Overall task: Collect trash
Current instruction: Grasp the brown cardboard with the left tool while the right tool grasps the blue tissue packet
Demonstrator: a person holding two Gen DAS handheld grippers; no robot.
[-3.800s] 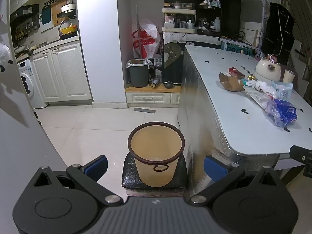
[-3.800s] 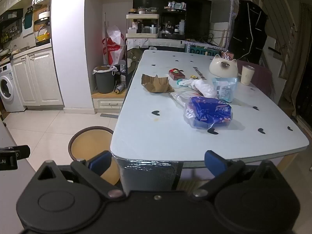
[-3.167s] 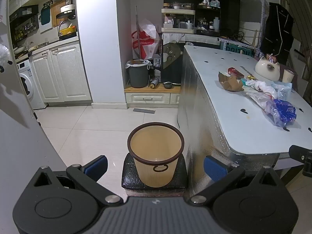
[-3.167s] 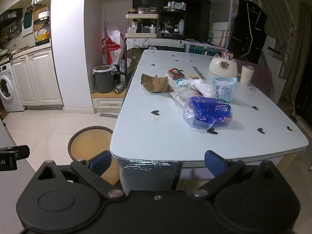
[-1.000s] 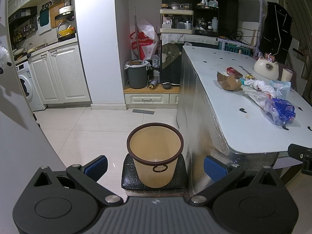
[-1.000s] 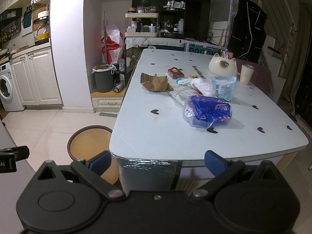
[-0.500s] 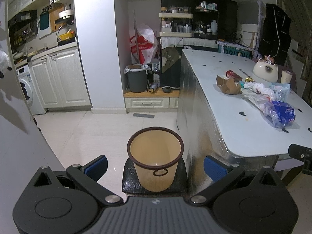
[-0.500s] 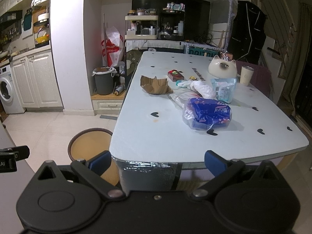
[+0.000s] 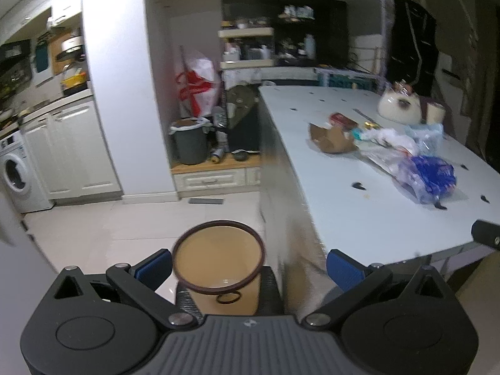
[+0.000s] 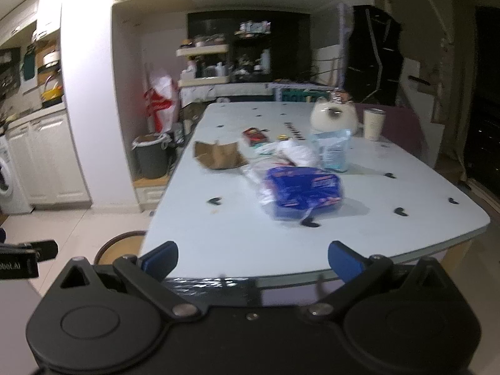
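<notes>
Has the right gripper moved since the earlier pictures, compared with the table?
Yes. The right gripper has moved forward and up: the table edge now sits lower, and the blue bag looks nearer.

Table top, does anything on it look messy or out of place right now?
Yes. A loose cluster of litter lies on the table: a torn brown paper bag, a crumpled white plastic bag and a blue packet in clear wrap. The tan bin on the floor looks empty.

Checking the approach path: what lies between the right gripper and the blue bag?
In the right wrist view, only bare table lies between the open right gripper and the blue bag.
</notes>
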